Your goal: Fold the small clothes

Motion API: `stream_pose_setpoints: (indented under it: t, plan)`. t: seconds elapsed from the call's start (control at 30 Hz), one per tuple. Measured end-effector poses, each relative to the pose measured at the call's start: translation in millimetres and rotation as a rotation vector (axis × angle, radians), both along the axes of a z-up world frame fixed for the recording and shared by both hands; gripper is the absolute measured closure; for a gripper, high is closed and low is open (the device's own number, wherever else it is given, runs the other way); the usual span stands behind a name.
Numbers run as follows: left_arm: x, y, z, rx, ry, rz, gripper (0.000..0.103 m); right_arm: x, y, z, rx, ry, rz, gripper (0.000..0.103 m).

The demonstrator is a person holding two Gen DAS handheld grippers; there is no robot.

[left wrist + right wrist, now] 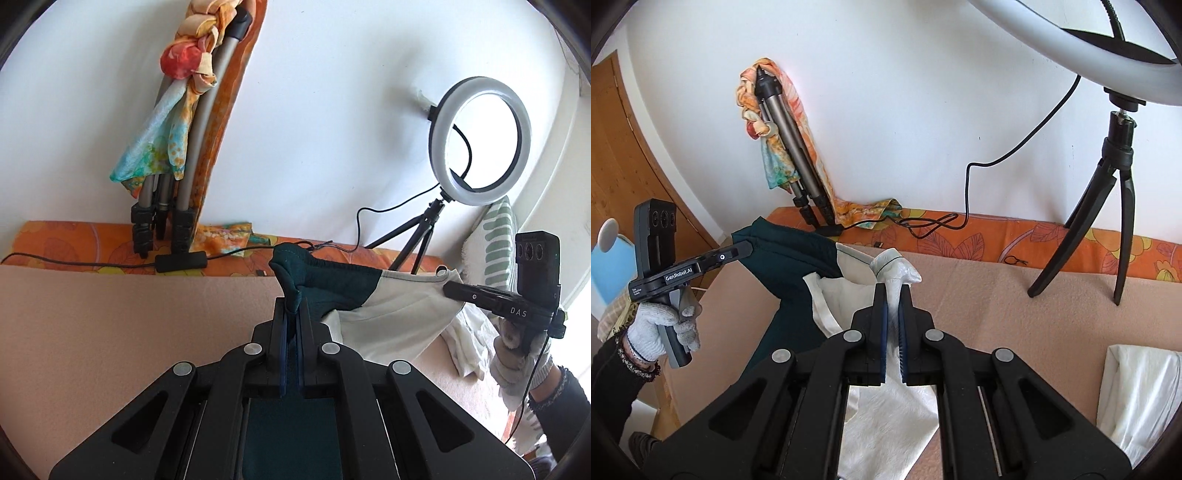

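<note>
A small garment, half dark green and half white (369, 295), hangs stretched in the air between both grippers above a pink blanket (110, 332). My left gripper (291, 306) is shut on its dark green corner. My right gripper (894, 291) is shut on its white corner. The right gripper also shows in the left wrist view (452, 290) at the garment's white end. The left gripper shows in the right wrist view (746, 249) at the green end (790, 251). The garment's lower part hangs out of sight below the grippers.
A ring light on a small black tripod (480, 140) stands at the back right, its cable trailing over an orange flowered sheet (74, 240). A folded tripod wrapped in a colourful scarf (177, 110) leans on the white wall. White cloth (1137, 391) lies at the right.
</note>
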State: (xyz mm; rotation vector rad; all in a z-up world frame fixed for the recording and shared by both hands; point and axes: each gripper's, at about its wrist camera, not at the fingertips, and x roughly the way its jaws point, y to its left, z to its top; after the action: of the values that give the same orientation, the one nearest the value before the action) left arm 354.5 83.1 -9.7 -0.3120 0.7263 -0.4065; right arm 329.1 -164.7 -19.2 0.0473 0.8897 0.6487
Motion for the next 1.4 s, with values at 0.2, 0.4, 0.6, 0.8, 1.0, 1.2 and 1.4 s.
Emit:
stream_pose_setpoints:
  t: [0.2, 0.4, 0.6, 0.8, 1.0, 1.2, 1.4]
  plan:
    - [-59.5, -6.8, 12.4, 0.027, -0.014, -0.036, 0.101, -66.6, -7.2, 15.2, 0.0, 0.004, 0.002, 0.097]
    - [-132.1, -10.2, -6.3, 0.052, 0.022, -0.058, 0.101, -146.7, -11.2, 6.8, -0.008, 0.008, 0.015, 0.097]
    - [-192.8, -15.3, -47.9, 0.1, 0.093, -0.097, 0.101, -217.5, -17.5, -25.2, -0.028, 0.014, 0.031, 0.097]
    - [-223.1, -19.7, -72.4, 0.172, 0.11, -0.128, 0.101, -251.7, -23.1, -37.0, -0.086, -0.029, 0.05, 0.097]
    - [-241.8, -24.9, -71.4, 0.278, 0.117, -0.153, 0.094, -274.9, -22.7, -40.0, -0.241, -0.092, 0.093, 0.097]
    - [-270.5, -16.0, -67.3, 0.344, 0.113, -0.163, 0.093, -302.7, -39.6, -34.5, -0.282, -0.076, 0.105, 0.073]
    - [-268.2, 11.4, -54.9, 0.11, 0.162, -0.059, 0.089, -294.3, -72.8, -26.5, -0.041, 0.081, -0.02, 0.062]
